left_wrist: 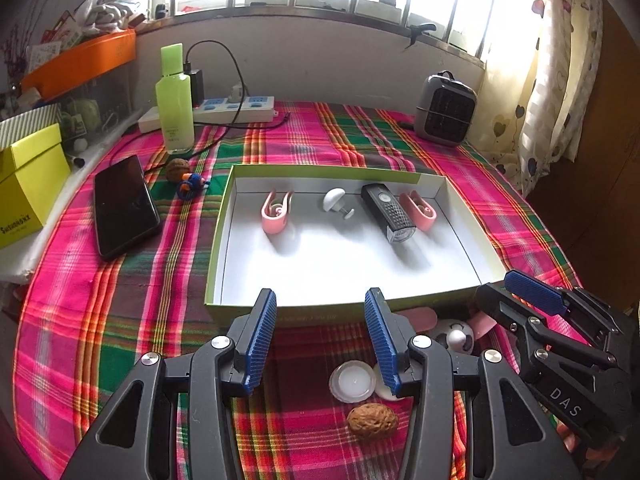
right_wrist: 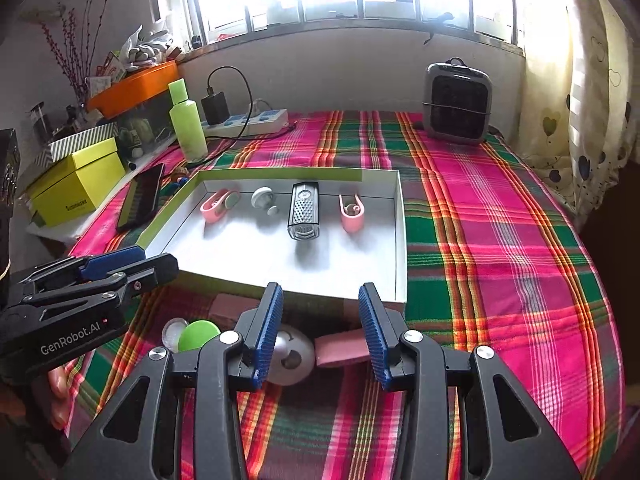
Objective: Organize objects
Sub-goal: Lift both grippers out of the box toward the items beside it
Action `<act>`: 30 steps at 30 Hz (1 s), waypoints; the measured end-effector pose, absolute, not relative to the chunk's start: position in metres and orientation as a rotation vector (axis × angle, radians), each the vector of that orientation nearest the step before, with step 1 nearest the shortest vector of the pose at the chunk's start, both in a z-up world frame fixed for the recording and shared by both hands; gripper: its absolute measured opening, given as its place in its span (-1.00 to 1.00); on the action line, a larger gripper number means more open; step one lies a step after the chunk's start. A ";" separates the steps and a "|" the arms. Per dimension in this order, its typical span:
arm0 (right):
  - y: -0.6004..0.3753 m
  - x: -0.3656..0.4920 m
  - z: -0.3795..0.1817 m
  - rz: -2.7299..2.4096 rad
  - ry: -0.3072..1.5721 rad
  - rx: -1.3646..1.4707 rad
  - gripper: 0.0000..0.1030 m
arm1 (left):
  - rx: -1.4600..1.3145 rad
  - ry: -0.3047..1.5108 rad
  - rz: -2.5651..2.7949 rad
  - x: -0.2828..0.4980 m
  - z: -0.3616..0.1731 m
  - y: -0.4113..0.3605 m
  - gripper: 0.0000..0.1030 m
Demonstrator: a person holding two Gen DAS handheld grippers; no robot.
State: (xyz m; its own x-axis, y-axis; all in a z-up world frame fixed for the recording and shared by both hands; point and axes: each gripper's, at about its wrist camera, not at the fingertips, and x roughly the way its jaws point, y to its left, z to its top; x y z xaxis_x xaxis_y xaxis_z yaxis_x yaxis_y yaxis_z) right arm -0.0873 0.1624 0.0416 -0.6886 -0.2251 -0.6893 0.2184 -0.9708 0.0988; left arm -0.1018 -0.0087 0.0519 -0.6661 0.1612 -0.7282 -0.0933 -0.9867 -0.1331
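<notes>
A shallow box lid with a white inside (left_wrist: 344, 256) (right_wrist: 280, 248) lies on the plaid cloth. In it are two pink clips (left_wrist: 275, 212) (left_wrist: 418, 210), a white knob (left_wrist: 335, 200) and a black bike light (left_wrist: 390, 212) (right_wrist: 303, 210). In front of the lid lie a clear round cap (left_wrist: 353, 381), a walnut (left_wrist: 372, 420), a small white fan (right_wrist: 290, 356) and a pink block (right_wrist: 342, 348). My left gripper (left_wrist: 320, 340) is open and empty above the cap. My right gripper (right_wrist: 320, 332) is open and empty over the fan and the block.
A black phone (left_wrist: 124, 208), a second walnut (left_wrist: 177, 169), a blue-orange toy (left_wrist: 190, 186), a green bottle (left_wrist: 174, 100) and a power strip (left_wrist: 236, 110) sit at the left and back. A grey heater (left_wrist: 444, 110) stands back right. A yellow box (left_wrist: 28, 184) sits left.
</notes>
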 end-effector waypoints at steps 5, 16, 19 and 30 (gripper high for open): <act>0.166 -0.074 0.038 -2.679 -0.019 1.071 -0.21 | -1.198 -0.118 2.712 -0.087 0.049 -0.010 -0.13; 0.178 -0.058 0.030 -2.678 -0.031 1.092 -0.21 | -1.232 -0.154 2.639 -0.062 0.038 -0.018 -0.13; 0.181 -0.056 0.028 -2.674 -0.040 1.098 -0.21 | -1.238 -0.171 2.615 -0.057 0.036 -0.018 -0.12; 0.179 -0.049 0.024 -2.652 -0.029 1.112 -0.21 | -1.272 -0.165 2.550 -0.049 0.024 -0.010 -0.11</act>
State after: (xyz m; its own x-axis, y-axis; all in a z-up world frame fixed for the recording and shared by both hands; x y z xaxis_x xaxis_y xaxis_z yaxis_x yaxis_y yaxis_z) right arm -0.0486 0.1790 0.0238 -0.6711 -0.2498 -0.6981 0.2346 -0.9647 0.1197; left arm -0.0494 -0.0095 0.0242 -0.5703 0.3032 -0.7634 -0.2023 -0.9526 -0.2272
